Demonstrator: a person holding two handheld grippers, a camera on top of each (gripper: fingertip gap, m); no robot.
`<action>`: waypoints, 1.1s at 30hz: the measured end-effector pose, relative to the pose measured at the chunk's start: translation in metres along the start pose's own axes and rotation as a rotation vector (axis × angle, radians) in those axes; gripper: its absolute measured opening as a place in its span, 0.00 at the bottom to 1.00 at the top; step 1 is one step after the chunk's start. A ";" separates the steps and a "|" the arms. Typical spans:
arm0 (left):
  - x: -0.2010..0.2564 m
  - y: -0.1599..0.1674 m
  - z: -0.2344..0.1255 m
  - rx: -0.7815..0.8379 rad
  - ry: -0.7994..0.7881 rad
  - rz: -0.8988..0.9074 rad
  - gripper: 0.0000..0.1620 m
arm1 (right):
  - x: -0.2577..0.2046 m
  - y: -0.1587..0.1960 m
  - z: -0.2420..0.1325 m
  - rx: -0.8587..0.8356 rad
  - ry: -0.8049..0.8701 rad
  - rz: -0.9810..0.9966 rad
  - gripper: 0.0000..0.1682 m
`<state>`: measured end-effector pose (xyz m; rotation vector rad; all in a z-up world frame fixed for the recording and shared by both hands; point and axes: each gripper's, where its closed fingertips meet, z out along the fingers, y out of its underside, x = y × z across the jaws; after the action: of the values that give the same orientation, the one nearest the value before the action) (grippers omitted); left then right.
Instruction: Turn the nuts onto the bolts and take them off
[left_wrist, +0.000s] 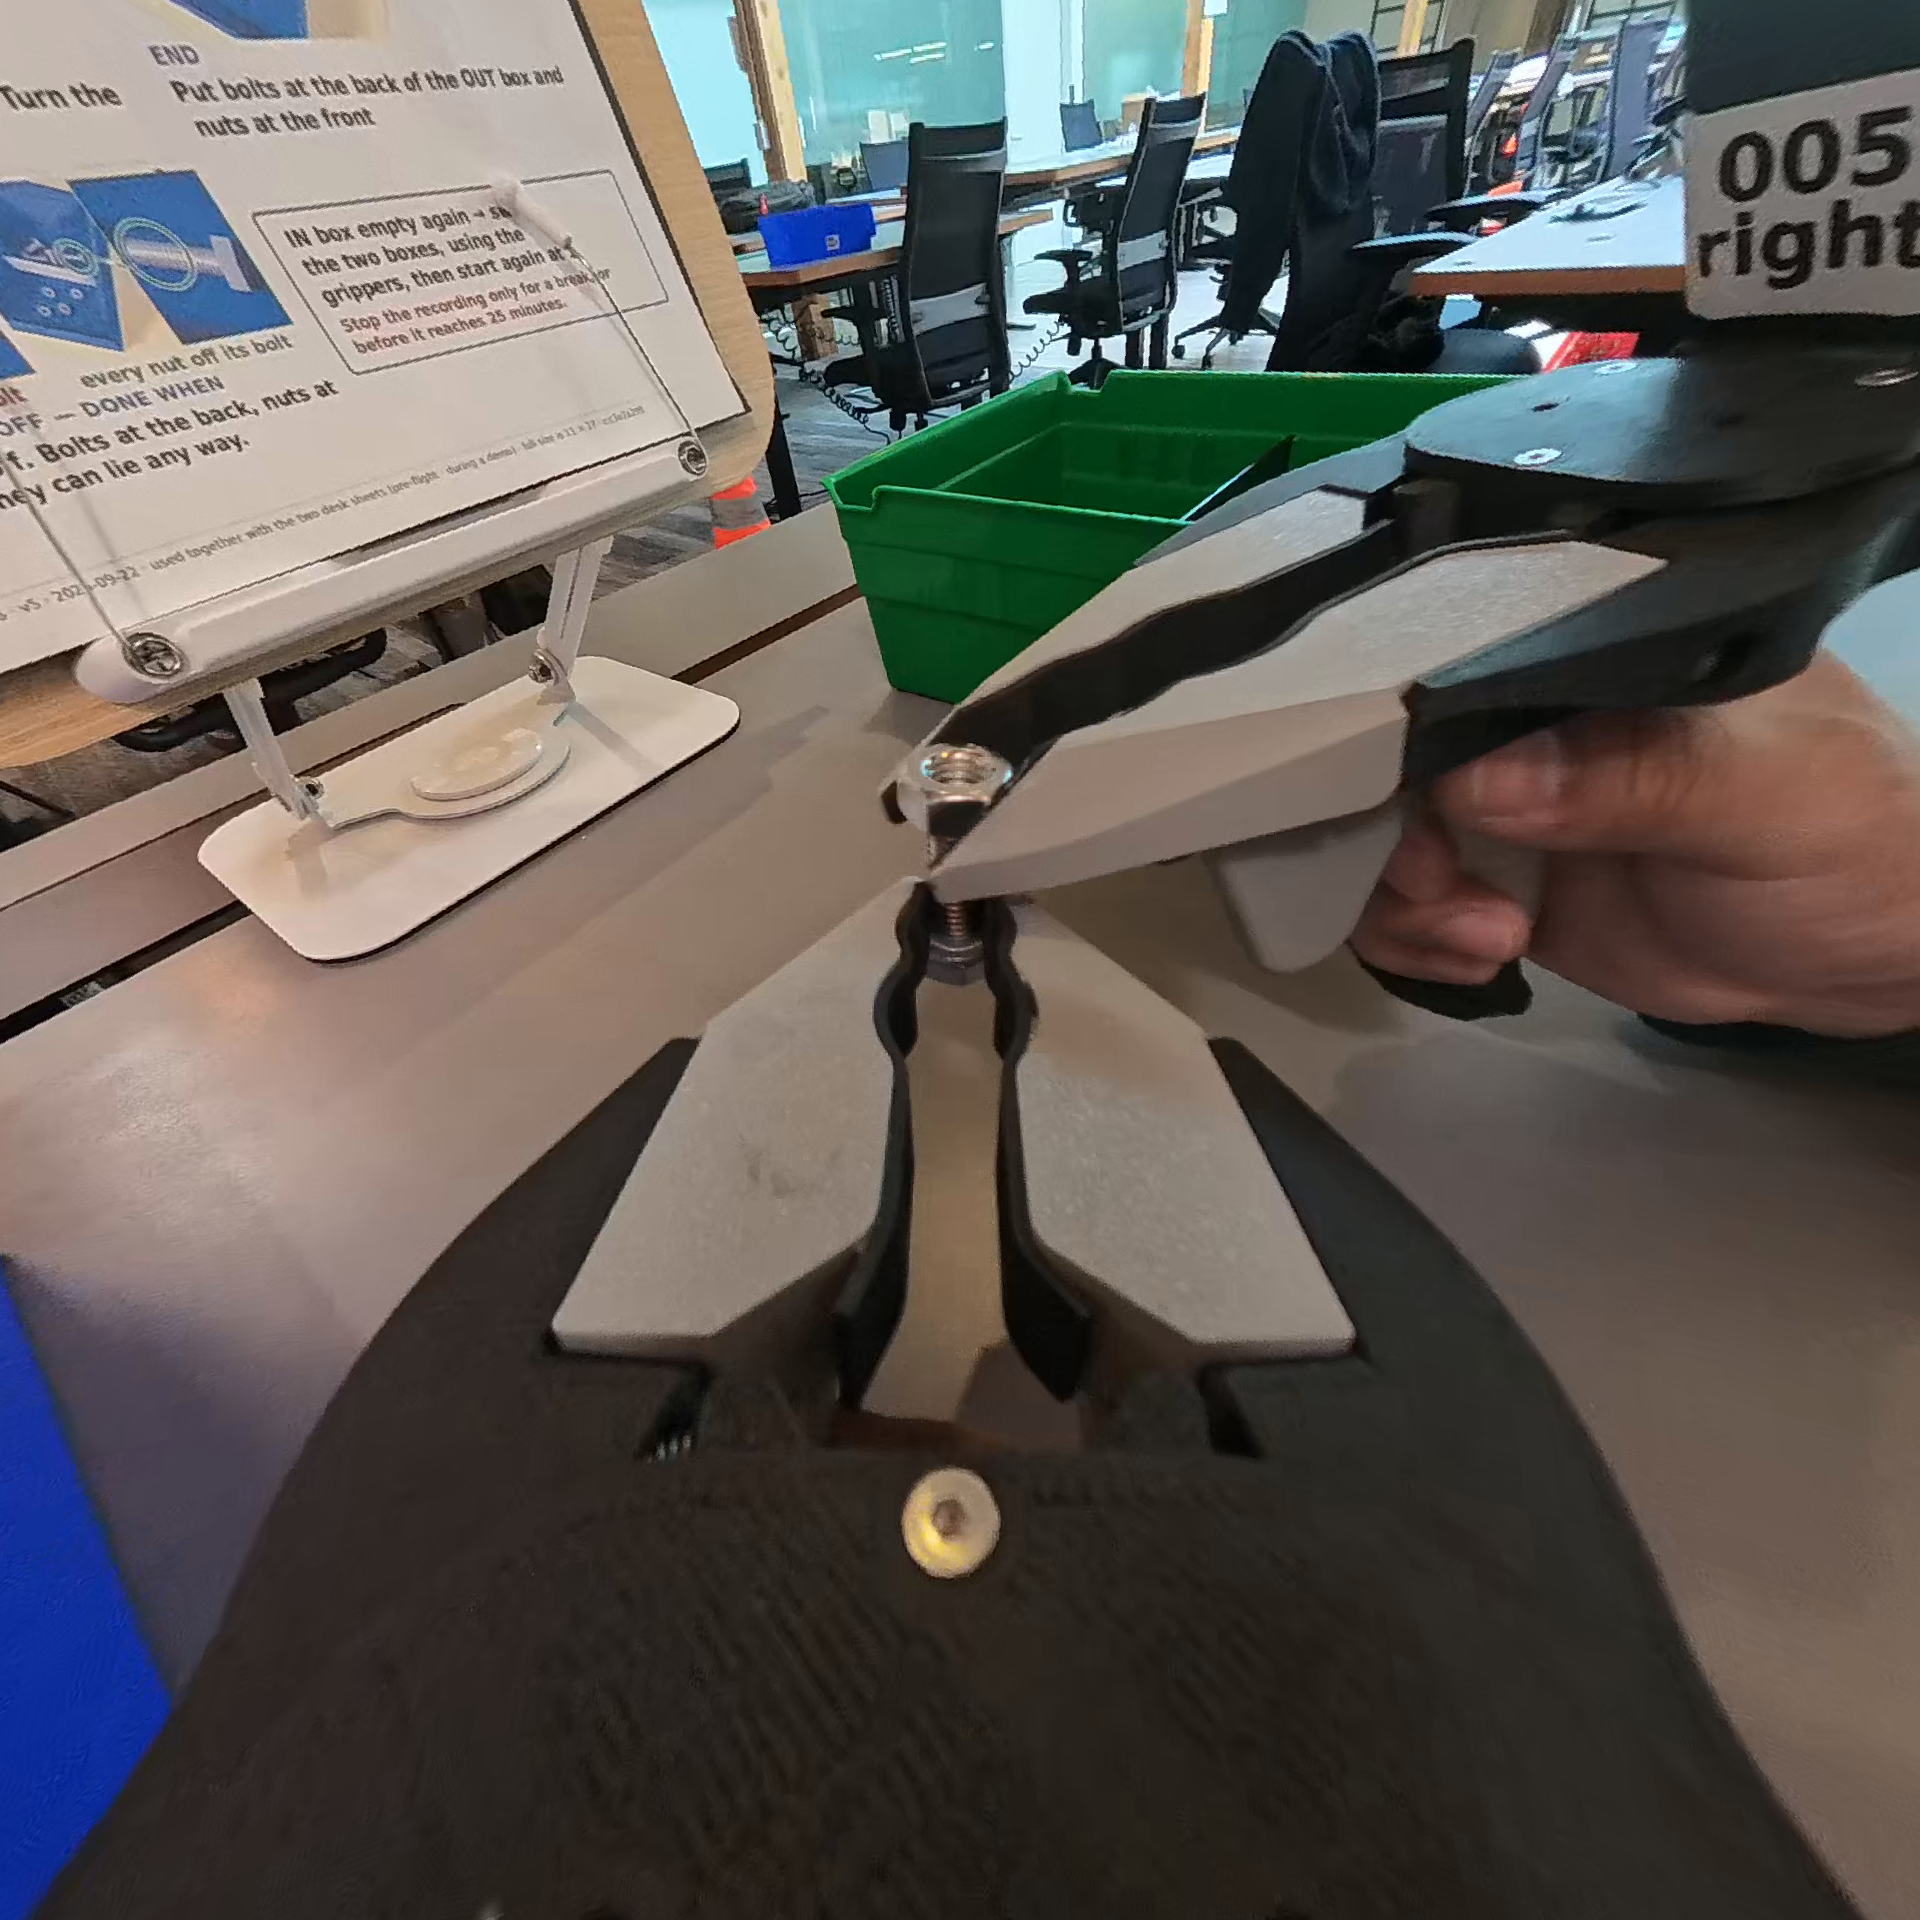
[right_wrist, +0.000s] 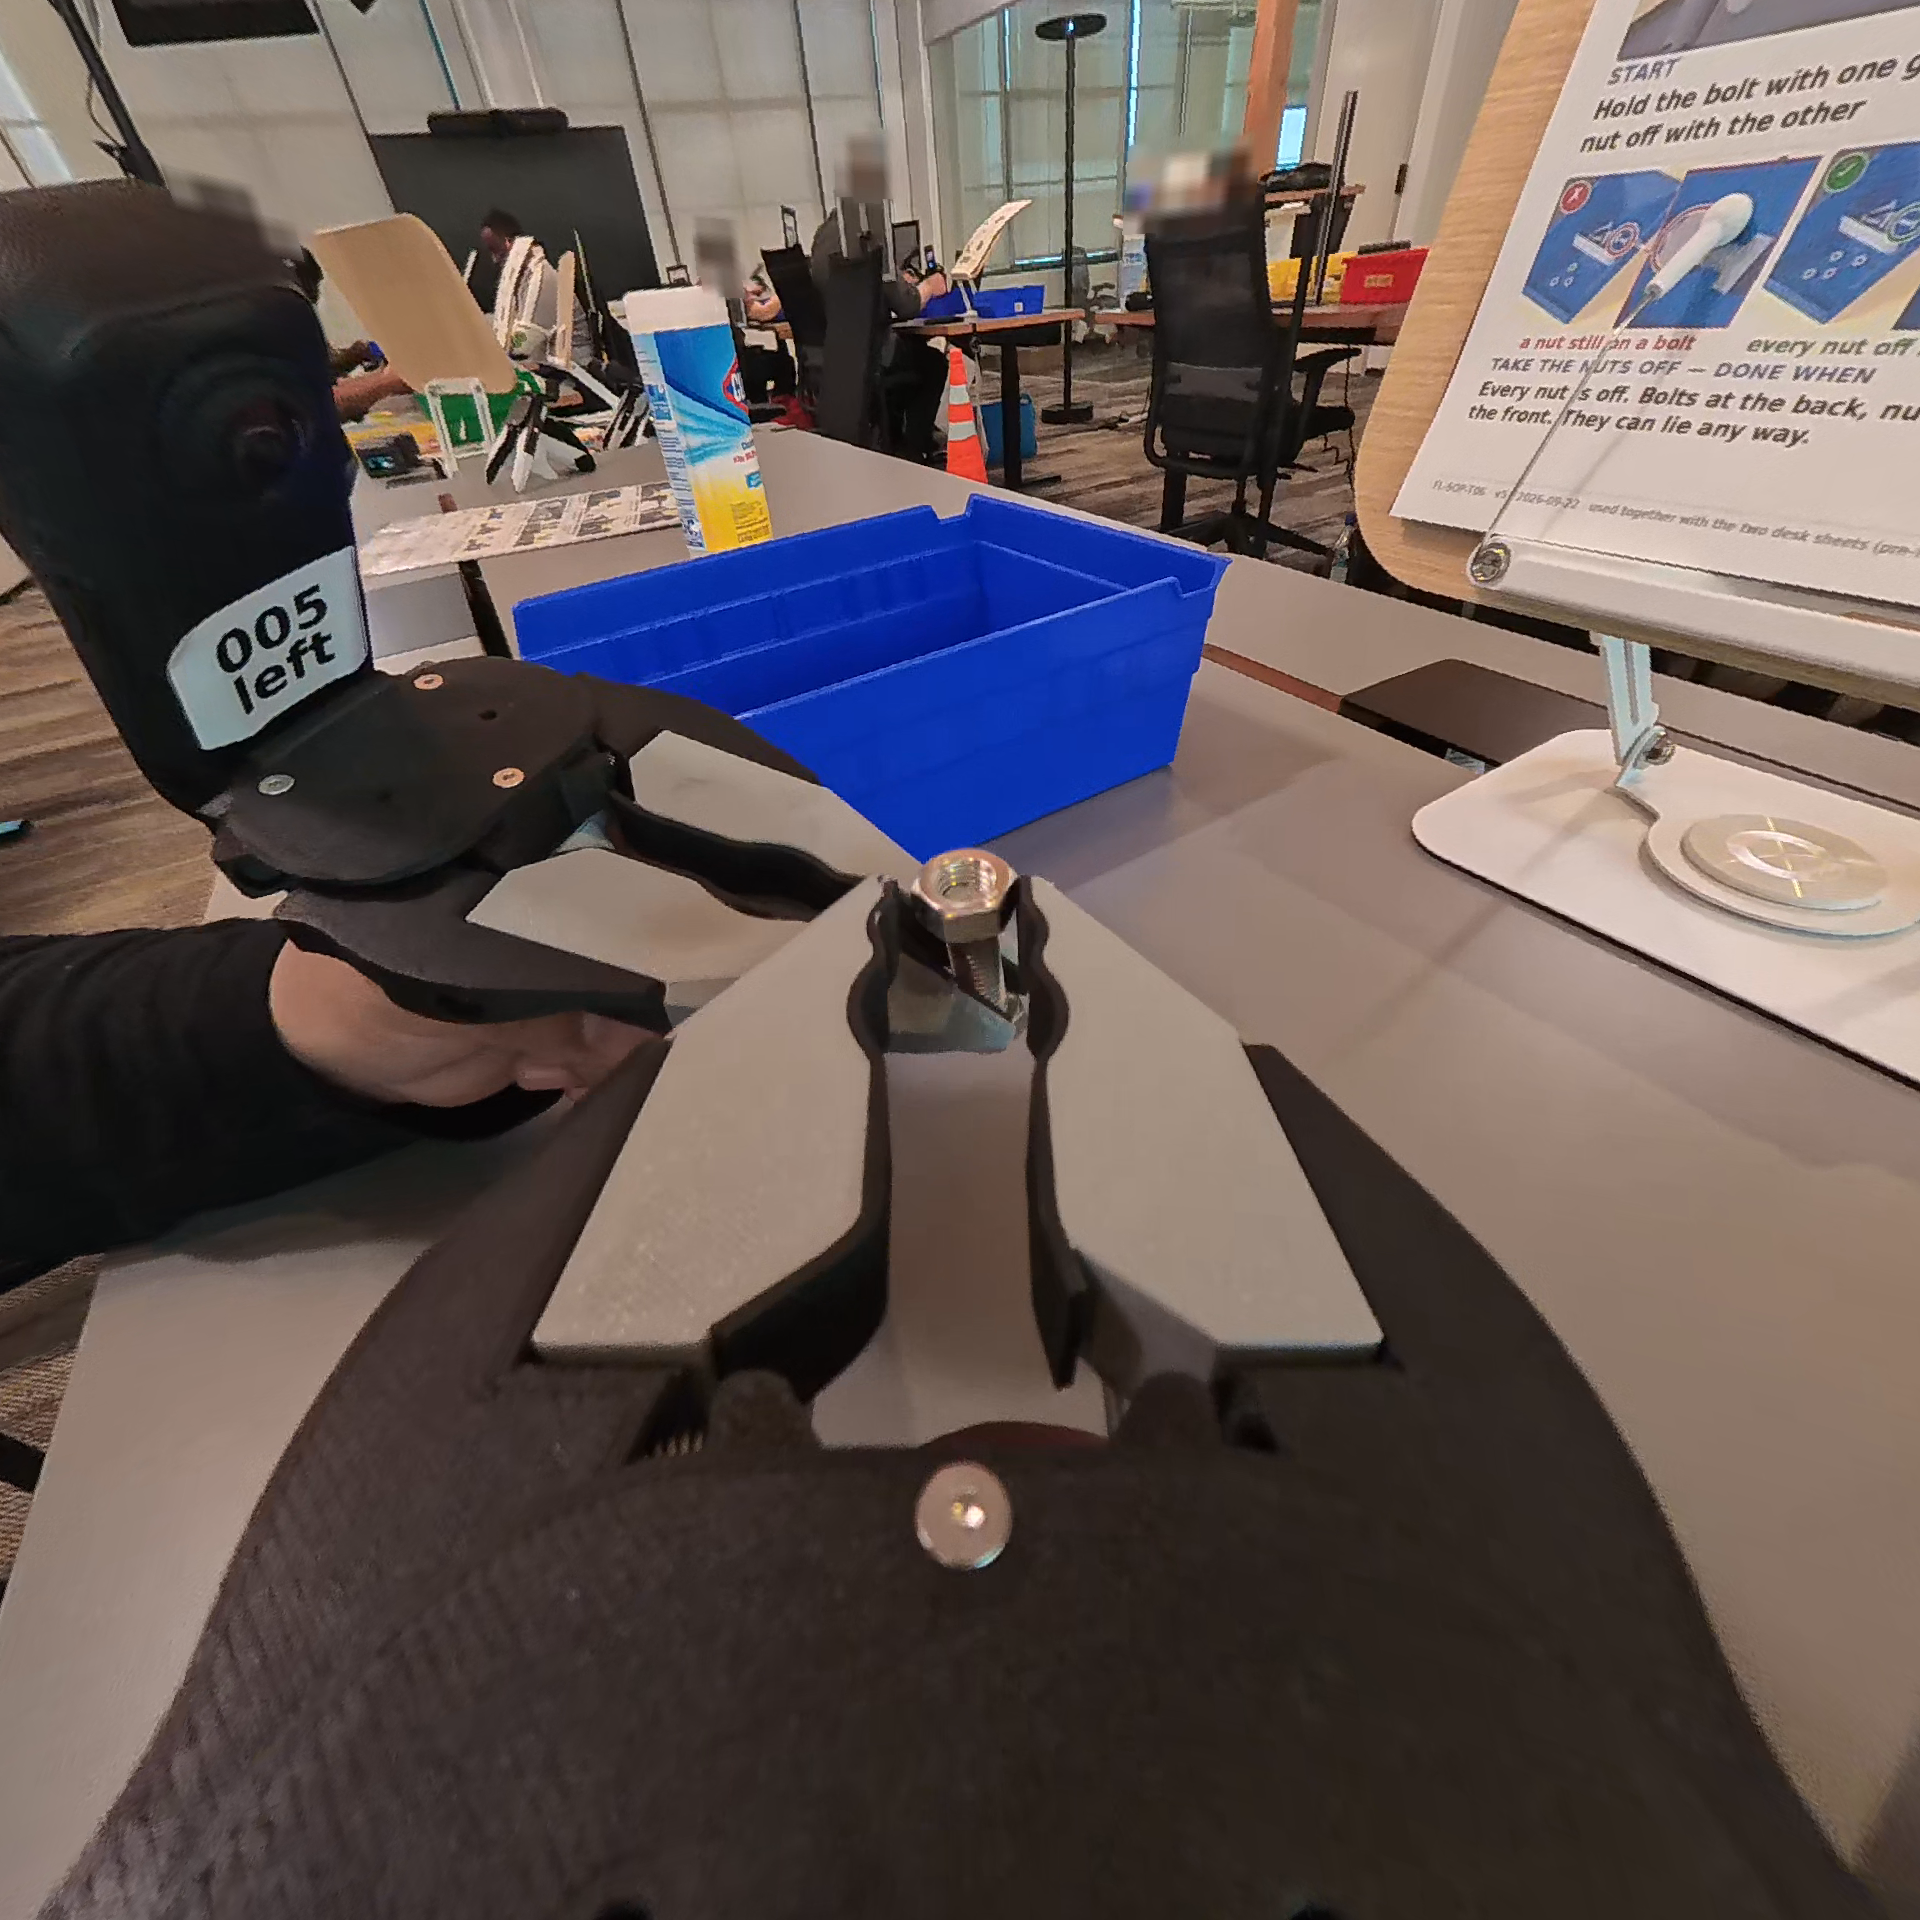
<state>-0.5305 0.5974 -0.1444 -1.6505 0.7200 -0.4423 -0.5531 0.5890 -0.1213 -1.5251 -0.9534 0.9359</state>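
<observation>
Here the right gripper (right_wrist: 951, 914) is closed on a silver hex nut (right_wrist: 962, 891) whose threaded hole faces up, while the left gripper (left_wrist: 951, 951) pinches the bolt (left_wrist: 948, 940) directly beneath that nut, its threaded tip upright just under it. Only the right wrist view shows the bolt's shank (right_wrist: 982, 971) and the blue bin (right_wrist: 935, 665) beyond the nut. Only the left wrist view shows the green bin (left_wrist: 997, 540) behind the nut (left_wrist: 951, 779) and the white sheet stand (left_wrist: 468, 790) to the nut's left.
</observation>
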 end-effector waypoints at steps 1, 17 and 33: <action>0.001 0.000 0.000 0.000 0.003 0.001 0.04 | 0.000 0.000 0.000 0.001 -0.001 0.000 0.11; 0.017 -0.001 0.002 -0.003 0.048 0.028 0.04 | -0.004 0.000 0.003 0.012 -0.038 0.043 0.08; 0.015 0.003 0.003 -0.015 0.073 -0.025 0.04 | -0.001 -0.001 0.004 0.007 -0.002 0.030 0.08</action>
<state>-0.5185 0.5895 -0.1494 -1.6660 0.7596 -0.5180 -0.5570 0.5898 -0.1209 -1.5370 -0.9299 0.9609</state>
